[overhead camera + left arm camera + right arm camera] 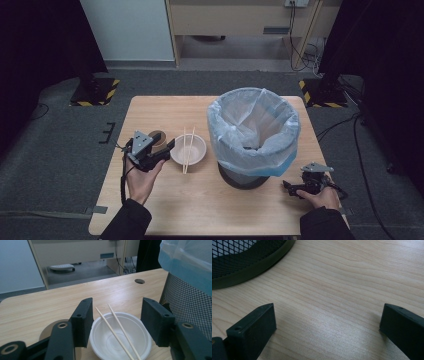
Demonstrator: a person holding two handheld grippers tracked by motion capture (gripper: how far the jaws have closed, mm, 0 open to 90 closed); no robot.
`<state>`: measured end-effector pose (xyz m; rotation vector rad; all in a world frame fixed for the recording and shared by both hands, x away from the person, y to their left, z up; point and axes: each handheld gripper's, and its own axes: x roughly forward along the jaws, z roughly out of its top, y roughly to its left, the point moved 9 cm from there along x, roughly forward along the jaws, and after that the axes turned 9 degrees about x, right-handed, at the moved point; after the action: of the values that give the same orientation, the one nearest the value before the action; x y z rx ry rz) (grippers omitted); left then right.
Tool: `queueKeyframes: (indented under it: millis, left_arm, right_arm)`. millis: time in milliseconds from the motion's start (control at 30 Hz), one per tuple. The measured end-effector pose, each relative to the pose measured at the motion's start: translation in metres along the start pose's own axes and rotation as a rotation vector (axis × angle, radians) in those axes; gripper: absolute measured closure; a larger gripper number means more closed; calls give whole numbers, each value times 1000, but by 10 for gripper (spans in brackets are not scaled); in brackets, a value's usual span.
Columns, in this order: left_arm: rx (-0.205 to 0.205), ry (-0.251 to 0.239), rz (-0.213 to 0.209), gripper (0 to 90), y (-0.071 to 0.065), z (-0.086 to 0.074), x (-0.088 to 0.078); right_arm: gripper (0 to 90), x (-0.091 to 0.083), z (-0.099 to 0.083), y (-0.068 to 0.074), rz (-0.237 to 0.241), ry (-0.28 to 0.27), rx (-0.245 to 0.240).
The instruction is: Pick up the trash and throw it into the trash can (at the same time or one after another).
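Light wooden table point(165, 200), white bowl point(188, 149), brown cup point(158, 140), lined mesh bin point(253, 132)

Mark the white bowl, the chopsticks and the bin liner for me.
white bowl point(196, 145): high view, inner wall.
chopsticks point(117, 336): left gripper view, mid-shaft of nearer stick.
bin liner point(235, 117): high view, inside fold.

A shallow round white plastic bowl point(188, 149) sits upright and empty on the wooden table, left of centre. Two thin pale wooden chopsticks point(186, 148) lie across its rim, nearly parallel, running near to far, their near ends overhanging the bowl's near edge.
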<state>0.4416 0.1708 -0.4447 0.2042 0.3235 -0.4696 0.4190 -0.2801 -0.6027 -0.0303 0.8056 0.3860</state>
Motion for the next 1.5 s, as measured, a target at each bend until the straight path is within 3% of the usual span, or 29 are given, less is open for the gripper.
queueKeyframes:
  millis: [400,833,1200,1500]
  left_arm:
    - [24,112,-8,508,-15,-28,44]
    - [-9,214,4,597,-18,-61,80]
    - [-37,286,22,685,-20,-80,94]
    - [-62,305,43,783,-19,-85,96]
  right_arm:
    - [9,0,0,0,-1,0,1]
    - [9,0,0,0,0,0,2]
    - [10,0,0,1,5,0,-1]
    - [10,0,0,1,5,0,0]
